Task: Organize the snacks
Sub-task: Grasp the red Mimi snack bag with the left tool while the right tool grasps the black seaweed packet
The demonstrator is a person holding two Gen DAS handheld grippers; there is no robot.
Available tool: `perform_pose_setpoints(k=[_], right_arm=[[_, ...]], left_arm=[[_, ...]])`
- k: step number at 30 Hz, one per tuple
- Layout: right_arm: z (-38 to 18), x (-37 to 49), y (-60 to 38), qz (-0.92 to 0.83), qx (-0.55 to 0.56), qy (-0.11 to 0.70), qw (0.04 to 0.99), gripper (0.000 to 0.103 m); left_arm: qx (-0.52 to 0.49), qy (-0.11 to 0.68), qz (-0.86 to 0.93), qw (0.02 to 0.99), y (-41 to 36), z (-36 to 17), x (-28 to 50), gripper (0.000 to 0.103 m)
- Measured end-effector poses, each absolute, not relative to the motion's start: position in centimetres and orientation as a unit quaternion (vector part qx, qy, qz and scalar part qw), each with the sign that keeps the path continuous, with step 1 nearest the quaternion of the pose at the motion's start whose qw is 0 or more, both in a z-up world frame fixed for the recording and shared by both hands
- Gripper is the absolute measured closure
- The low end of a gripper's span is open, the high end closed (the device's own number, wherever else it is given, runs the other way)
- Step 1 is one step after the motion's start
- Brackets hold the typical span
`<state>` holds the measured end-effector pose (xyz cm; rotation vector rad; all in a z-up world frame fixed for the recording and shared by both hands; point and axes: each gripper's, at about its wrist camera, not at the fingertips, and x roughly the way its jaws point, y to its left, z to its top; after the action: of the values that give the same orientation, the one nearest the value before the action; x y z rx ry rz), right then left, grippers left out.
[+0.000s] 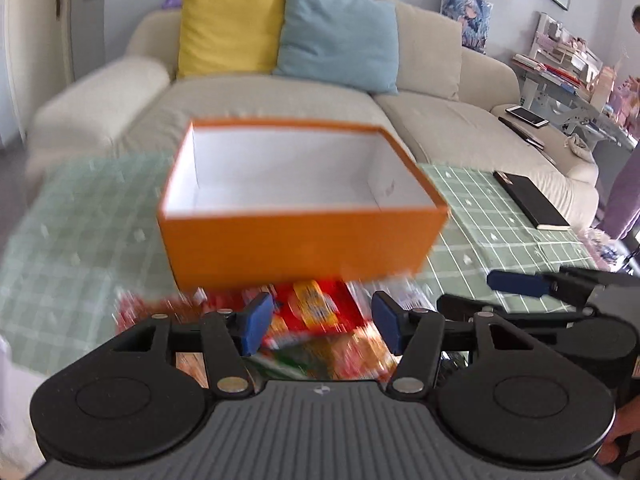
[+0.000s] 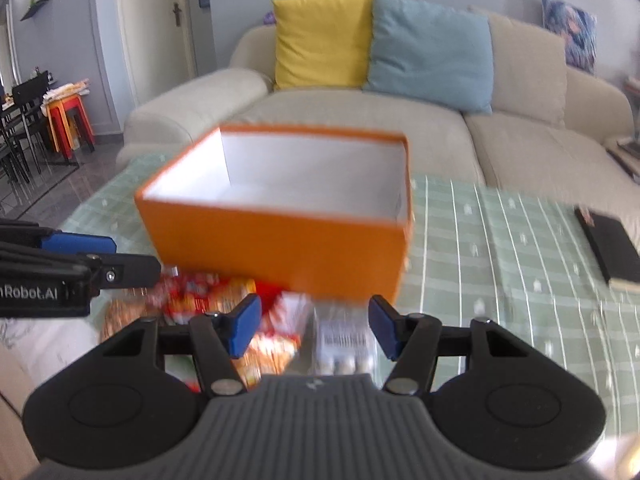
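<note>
An open orange box (image 1: 296,240) with a white, empty inside stands on the green checked tablecloth (image 1: 500,216); it also shows in the right wrist view (image 2: 280,248). A heap of red, orange and yellow snack packets (image 1: 316,320) lies in front of it, blurred. My left gripper (image 1: 322,328) is open above the packets, holding nothing. My right gripper (image 2: 316,330) is open over snack packets (image 2: 272,344) and a clear packet with a white label (image 2: 344,344). Each gripper shows at the side of the other's view, the right one (image 1: 520,284) and the left one (image 2: 80,256).
A black notebook (image 1: 530,200) lies on the table to the right; it also shows in the right wrist view (image 2: 612,244). A beige sofa (image 1: 280,100) with yellow and blue cushions stands behind the table. A phone (image 1: 526,116) rests on the sofa.
</note>
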<state>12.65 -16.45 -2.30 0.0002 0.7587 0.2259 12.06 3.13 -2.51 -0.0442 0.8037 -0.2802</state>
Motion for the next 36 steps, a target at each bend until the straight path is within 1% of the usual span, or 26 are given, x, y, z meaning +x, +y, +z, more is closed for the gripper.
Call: perform_pose_setpoints(k=[7, 10, 11, 13, 16, 23, 33, 36], right_arm=[[-6.6, 10.7, -17.4, 0.103, -0.018, 0.421, 0.901, 0.046], [-7.7, 10.5, -17.8, 0.104, -0.023, 0.432, 0.896, 0.053], [-8.0, 10.5, -18.0, 0.104, -0.021, 0.435, 0.894, 0.053], [-8.3, 10.7, -18.2, 0.104, -0.020, 0.437, 0.893, 0.053], [-8.6, 10.8, -18.2, 0.104, -0.023, 0.440, 0.891, 0.053], [-9.4, 11.3, -18.4, 0.103, -0.026, 0.457, 0.883, 0.049], [-10.2, 11.7, -19.1, 0.102, -0.006, 0.477, 0.873, 0.050], [-10.5, 11.9, -19.3, 0.102, 0.002, 0.483, 0.870, 0.050]], left_arm=[[-0.024, 0.421, -0.121, 0.898, 1.7, -5.4, 10.9, 0.035], [-0.028, 0.428, -0.118, 0.896, 1.5, -5.9, 10.8, 0.035], [-0.030, 0.428, -0.114, 0.896, 1.5, -6.0, 10.8, 0.035], [-0.035, 0.430, -0.105, 0.896, 1.6, -6.0, 11.2, 0.035], [-0.053, 0.435, -0.098, 0.894, 1.5, -6.2, 12.1, 0.032], [-0.077, 0.461, -0.097, 0.879, 0.5, -7.8, 14.1, 0.031], [-0.109, 0.509, -0.104, 0.848, 0.0, -10.7, 16.1, 0.031], [-0.110, 0.516, -0.105, 0.843, 0.0, -11.1, 16.5, 0.029]])
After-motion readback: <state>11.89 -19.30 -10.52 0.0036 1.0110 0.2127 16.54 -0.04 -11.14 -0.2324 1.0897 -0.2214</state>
